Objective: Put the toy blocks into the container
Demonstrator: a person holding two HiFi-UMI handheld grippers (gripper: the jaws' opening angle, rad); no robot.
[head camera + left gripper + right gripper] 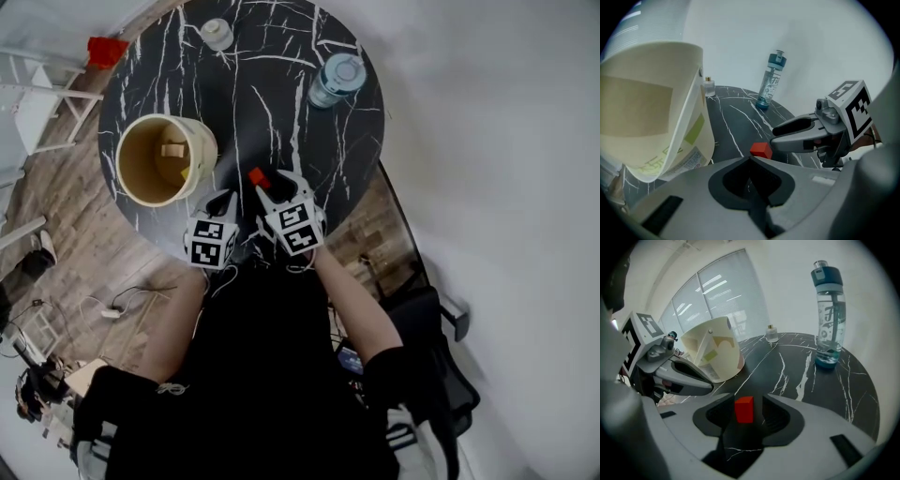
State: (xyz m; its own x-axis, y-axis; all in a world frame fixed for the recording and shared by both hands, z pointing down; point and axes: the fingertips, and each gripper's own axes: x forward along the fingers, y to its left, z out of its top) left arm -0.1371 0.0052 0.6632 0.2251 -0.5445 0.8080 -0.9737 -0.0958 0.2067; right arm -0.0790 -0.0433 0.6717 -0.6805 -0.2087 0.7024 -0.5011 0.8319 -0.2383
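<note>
A small red block (pixel 257 176) (pixel 761 150) (pixel 744 409) stands on the black marble table (pixel 281 94). My right gripper (pixel 278 186) (pixel 746 404) is open around it; the block sits between the jaws, with a gap showing on its right side. Just left of it, my left gripper (pixel 225 197) (pixel 750 161) is shut and empty, right beside the cream container (pixel 204 145) (pixel 656 117) (pixel 717 355). The container stands upright at the table's left, and a wooden block (pixel 172 150) lies inside it.
A blue-capped water bottle (pixel 335 81) (pixel 771 82) (pixel 828 315) stands at the far right of the table, a small jar (pixel 217 34) (pixel 772 333) at the far edge. The table's near rim runs just under my grippers. A red object (pixel 107 50) sits on white furniture off the table.
</note>
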